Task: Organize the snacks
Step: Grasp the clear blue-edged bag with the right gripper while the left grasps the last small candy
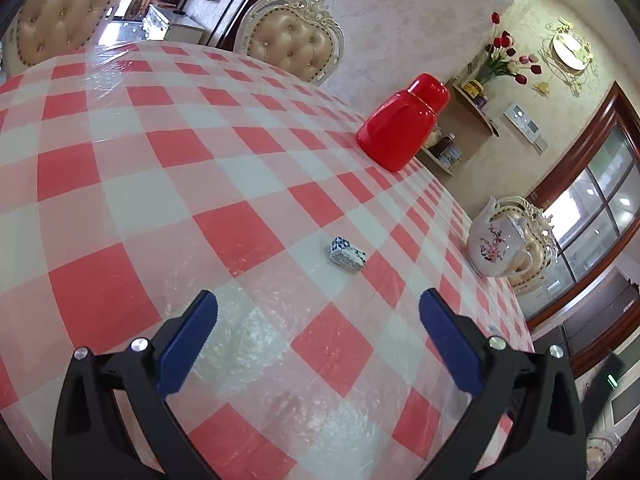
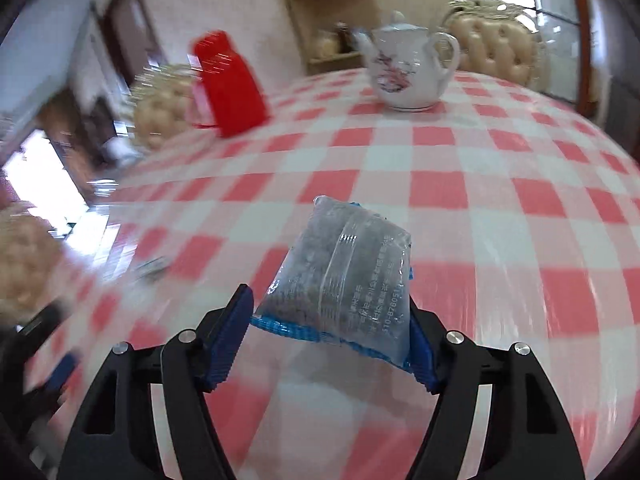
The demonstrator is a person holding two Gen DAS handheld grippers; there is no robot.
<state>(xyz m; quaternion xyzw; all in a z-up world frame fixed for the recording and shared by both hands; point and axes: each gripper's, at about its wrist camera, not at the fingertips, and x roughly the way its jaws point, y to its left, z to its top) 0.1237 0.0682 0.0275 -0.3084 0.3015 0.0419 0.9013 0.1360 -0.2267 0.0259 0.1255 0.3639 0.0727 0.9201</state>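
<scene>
A clear snack packet [image 2: 352, 276] with blue edges and dark contents sits tilted between the pads of my right gripper [image 2: 328, 308], above the checked table. Both pads touch its lower corners, so the gripper is shut on it. In the left wrist view a small blue-and-white wrapped snack [image 1: 347, 255] lies on the tablecloth a short way ahead of my left gripper [image 1: 319, 296]. That gripper hangs open over the cloth with nothing between its fingers. A blurred small thing [image 2: 152, 268] at the left of the right wrist view may be the same snack.
A red plastic container [image 1: 400, 124] [image 2: 228, 84] stands near the table's far edge. A white flowered teapot [image 1: 496, 244] [image 2: 404, 68] stands by another edge. Padded chairs [image 1: 296, 46] surround the red-and-white checked table [image 1: 160, 184]. A wall shelf [image 1: 472, 104] lies beyond.
</scene>
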